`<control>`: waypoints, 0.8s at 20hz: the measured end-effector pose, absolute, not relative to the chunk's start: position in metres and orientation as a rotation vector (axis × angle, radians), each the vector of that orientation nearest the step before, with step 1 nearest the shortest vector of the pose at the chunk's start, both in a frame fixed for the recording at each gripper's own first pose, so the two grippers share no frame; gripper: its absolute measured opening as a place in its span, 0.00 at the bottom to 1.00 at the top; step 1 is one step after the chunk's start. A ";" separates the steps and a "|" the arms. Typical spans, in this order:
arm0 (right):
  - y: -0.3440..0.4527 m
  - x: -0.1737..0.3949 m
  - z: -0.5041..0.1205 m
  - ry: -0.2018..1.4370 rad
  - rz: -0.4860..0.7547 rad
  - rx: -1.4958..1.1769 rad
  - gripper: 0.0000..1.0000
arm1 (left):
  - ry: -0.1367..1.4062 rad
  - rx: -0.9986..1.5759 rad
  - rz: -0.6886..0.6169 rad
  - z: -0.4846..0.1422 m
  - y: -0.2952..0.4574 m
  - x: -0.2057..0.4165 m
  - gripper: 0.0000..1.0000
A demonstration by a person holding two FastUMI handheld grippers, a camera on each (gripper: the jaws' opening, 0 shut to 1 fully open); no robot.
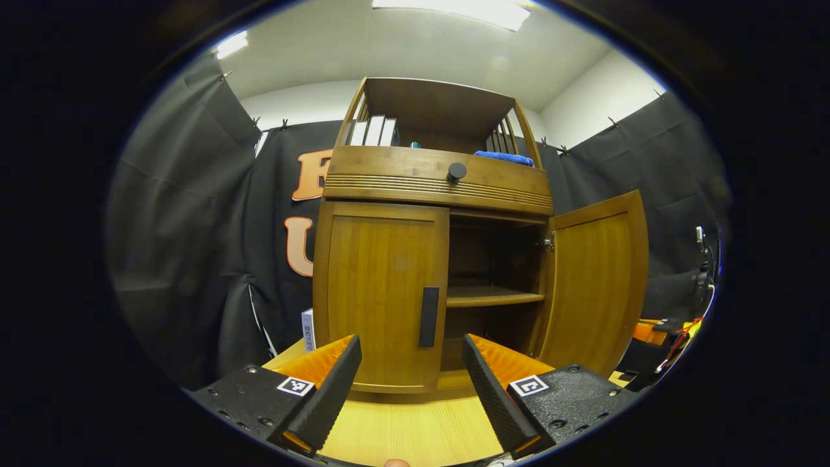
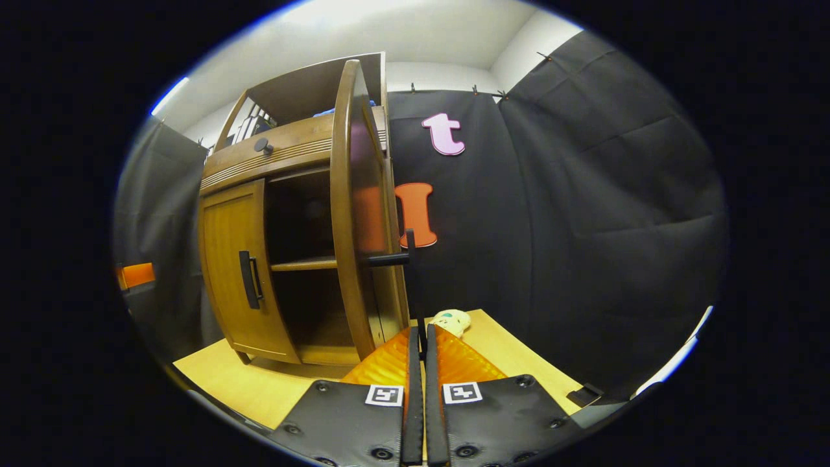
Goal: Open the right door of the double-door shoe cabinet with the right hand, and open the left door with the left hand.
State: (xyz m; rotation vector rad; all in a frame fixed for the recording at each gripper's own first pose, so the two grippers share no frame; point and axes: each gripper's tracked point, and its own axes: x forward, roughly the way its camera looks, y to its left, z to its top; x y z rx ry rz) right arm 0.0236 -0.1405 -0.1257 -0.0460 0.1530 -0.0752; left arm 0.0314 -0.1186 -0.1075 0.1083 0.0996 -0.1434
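The right door of the shoe cabinet is swung open, its handle clamped between the right gripper jaws. The left gripper, jaws apart, is aimed at the closed left door, ready for its handle.

The light wooden table carries the shoe cabinet — a small toy beside it.

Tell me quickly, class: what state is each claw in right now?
Left claw: open, holding nothing, facing the closed left door.
Right claw: shut on the right door's handle.
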 end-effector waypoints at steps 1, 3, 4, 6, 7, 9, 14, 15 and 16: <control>-0.150 0.021 -0.123 0.146 -0.092 -0.055 0.00 | 0.093 0.117 -0.141 -0.105 -0.122 0.035 0.94; -0.165 0.011 -0.114 0.127 -0.110 -0.058 0.08 | 0.080 0.132 -0.140 -0.102 -0.129 0.045 0.91; -0.164 0.005 -0.111 0.122 -0.101 -0.042 0.08 | 0.079 0.133 -0.140 -0.103 -0.132 0.049 0.91; -0.171 -0.004 -0.106 0.112 -0.109 -0.031 0.08 | 0.088 0.122 -0.143 -0.109 -0.139 0.061 0.95; -0.175 -0.008 -0.103 0.109 -0.118 -0.032 0.09 | 0.101 0.113 -0.145 -0.116 -0.142 0.066 0.91; -0.179 -0.013 -0.103 0.112 -0.126 -0.029 0.19 | 0.131 0.106 -0.146 -0.130 -0.146 0.077 0.92; -0.193 -0.027 -0.105 0.130 -0.165 -0.019 0.28 | 0.155 0.102 -0.152 -0.154 -0.158 0.110 0.95; -0.197 -0.028 -0.104 0.125 -0.179 -0.028 0.28 | 0.160 0.094 -0.155 -0.159 -0.160 0.122 0.92; -0.203 -0.029 -0.102 0.119 -0.203 -0.038 0.30 | 0.168 0.084 -0.157 -0.166 -0.161 0.129 0.95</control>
